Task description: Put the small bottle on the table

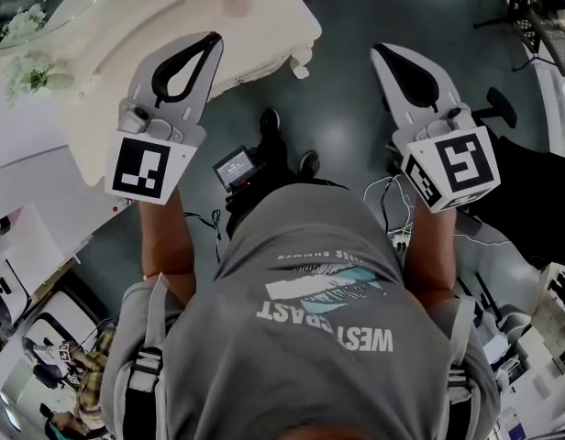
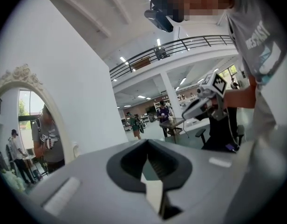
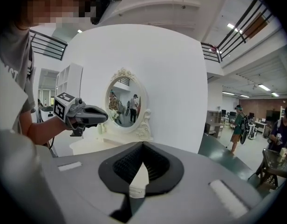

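The left grey two-jaw gripper [image 1: 212, 39] and the right grey two-jaw gripper [image 1: 379, 51] both have their jaws fully together, with nothing between them. We cannot locate the small bottle in any view, so its bearing and long axis are undetermined. The cream-white dressing table [image 1: 264, 35] lies ahead and to the left. We judge the left gripper nearer to it.

A glossy dark grey floor [image 1: 356, 53] spreads beneath a cream carved desk [image 1: 172, 35]. On it stands an oval mirror in an ornate white frame [image 3: 125, 107], against a plain white wall [image 3: 176, 78]. A black mezzanine railing [image 2: 181, 45] and ceiling strip lights [image 3: 264, 87] run overhead.
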The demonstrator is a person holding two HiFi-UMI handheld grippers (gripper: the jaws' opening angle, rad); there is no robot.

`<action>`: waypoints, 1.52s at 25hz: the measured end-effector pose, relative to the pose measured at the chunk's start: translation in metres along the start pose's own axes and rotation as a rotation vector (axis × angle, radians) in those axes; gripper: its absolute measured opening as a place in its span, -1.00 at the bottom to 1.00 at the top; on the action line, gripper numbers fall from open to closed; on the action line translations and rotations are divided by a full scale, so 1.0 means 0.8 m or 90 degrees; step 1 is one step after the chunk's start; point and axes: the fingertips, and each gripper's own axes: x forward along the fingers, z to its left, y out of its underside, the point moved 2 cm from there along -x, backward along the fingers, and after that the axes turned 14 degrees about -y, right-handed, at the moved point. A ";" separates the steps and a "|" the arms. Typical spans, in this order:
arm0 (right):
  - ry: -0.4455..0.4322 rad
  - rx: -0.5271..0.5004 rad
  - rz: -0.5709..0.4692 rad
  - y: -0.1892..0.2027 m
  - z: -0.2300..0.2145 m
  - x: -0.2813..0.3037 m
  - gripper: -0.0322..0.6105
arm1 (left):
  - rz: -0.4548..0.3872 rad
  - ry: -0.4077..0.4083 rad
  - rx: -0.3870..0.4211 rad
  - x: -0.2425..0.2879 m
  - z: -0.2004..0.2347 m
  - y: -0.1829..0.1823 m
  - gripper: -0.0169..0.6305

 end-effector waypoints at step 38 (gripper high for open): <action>-0.024 -0.047 -0.018 0.016 0.054 -0.146 -0.90 | -0.021 0.017 0.011 -0.077 -0.138 -0.082 -0.94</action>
